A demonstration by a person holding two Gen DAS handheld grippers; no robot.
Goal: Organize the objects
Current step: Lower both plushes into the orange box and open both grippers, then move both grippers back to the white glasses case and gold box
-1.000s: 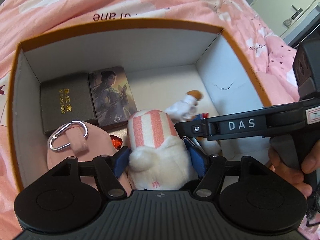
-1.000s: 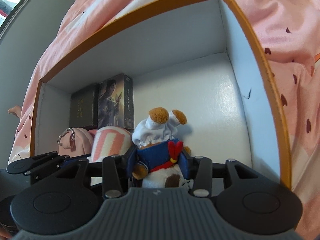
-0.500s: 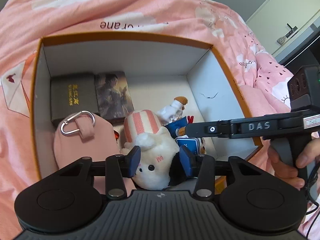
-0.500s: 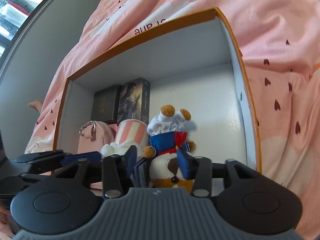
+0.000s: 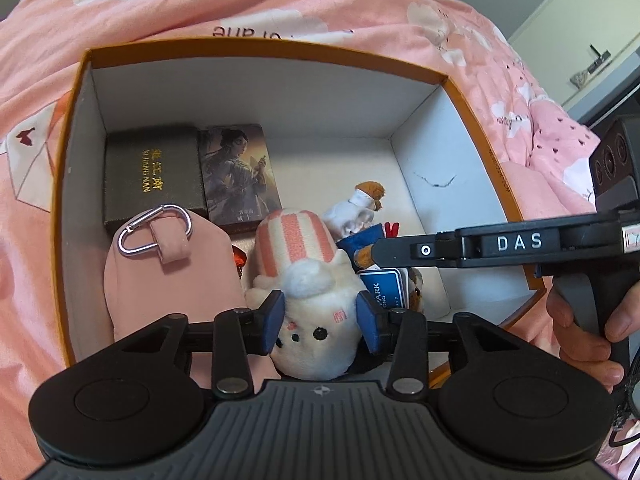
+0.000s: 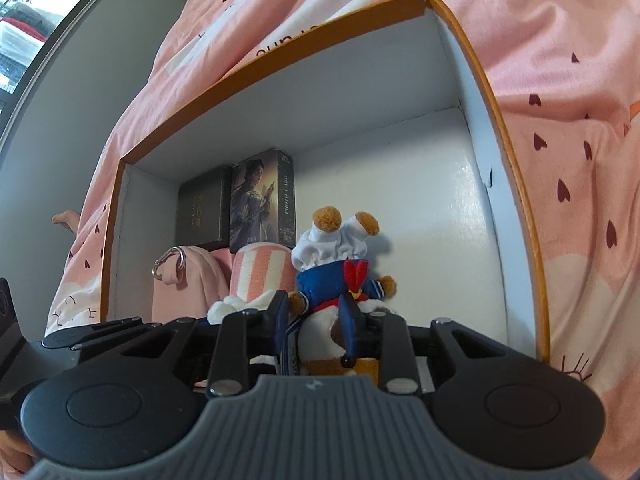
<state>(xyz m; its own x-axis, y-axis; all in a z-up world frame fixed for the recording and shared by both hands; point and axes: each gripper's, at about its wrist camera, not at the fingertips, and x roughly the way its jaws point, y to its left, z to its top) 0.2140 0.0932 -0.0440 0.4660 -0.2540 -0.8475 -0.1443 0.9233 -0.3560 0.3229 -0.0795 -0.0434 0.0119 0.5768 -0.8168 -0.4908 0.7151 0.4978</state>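
A pink bedspread lies under the orange-rimmed box. At 10 o'clock on the box floor lie a dark case and a picture box; a pink pouch lies at 8. The left gripper clamps the white plush at 6 o'clock. The right gripper is closing, its pads squeezing the bear plush, just beside.

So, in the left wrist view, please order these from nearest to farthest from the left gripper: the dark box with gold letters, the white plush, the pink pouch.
1. white plush: between the pads of the left gripper.
2. pink pouch: just left of the plush.
3. dark box with gold letters: at the back left of the orange box.
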